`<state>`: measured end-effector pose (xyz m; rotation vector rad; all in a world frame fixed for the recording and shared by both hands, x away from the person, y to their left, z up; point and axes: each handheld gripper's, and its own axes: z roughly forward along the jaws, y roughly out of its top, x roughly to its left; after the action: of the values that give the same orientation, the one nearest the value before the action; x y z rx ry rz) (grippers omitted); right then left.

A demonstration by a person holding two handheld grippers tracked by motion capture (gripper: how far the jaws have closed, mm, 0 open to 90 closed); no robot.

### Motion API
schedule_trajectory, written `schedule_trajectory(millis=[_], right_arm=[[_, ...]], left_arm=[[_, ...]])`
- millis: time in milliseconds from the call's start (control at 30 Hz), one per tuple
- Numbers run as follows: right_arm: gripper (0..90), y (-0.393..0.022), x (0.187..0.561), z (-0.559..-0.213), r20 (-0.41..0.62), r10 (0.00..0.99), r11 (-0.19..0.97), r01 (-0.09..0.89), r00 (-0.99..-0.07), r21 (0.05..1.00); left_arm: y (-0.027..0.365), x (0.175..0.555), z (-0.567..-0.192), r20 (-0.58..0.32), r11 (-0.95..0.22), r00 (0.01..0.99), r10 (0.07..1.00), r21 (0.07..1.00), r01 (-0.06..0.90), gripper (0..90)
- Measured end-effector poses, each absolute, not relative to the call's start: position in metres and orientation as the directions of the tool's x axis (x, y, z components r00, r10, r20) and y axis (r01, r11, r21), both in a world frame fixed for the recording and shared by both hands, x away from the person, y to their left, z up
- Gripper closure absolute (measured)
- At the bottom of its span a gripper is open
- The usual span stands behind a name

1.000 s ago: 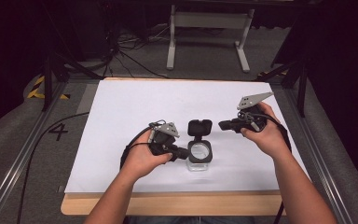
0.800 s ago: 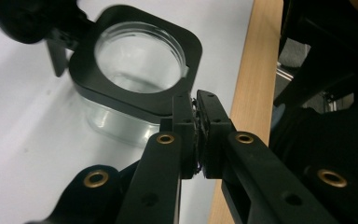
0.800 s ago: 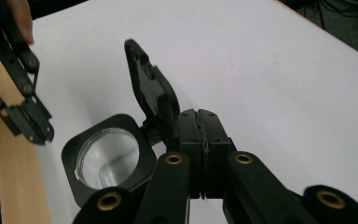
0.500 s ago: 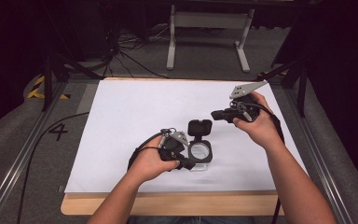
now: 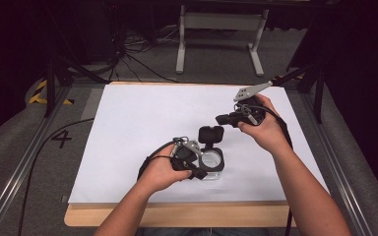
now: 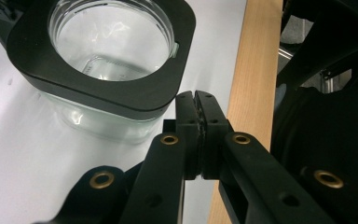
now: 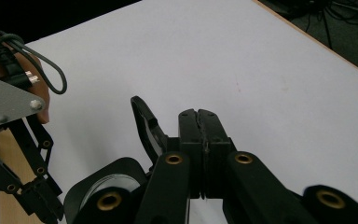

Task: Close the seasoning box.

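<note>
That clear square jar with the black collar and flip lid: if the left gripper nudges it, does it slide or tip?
The clear square jar with the black collar probably slides: its base looks flat and wide on the smooth white sheet. The walls look glassy, so likely slippery and perhaps fragile. The open black flip lid stands up behind, which may shift its balance backward.

Left hand-held gripper [image 6: 198, 122] jaws closed, right hand-held gripper [image 7: 203, 135] likewise
</note>
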<state>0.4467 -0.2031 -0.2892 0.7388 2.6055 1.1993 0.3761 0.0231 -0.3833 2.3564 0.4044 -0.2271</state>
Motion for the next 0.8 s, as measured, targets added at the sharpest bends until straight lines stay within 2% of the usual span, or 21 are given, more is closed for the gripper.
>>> schedule_trajectory(millis=[800], right_arm=[[90.0,-0.202,0.430,-0.290,0.065,0.459,0.573,0.351,-0.886,0.741]], left_arm=[[0.022,0.376,-0.387,-0.275,-0.690,0.935,0.224,0.633,0.351,89.3]])
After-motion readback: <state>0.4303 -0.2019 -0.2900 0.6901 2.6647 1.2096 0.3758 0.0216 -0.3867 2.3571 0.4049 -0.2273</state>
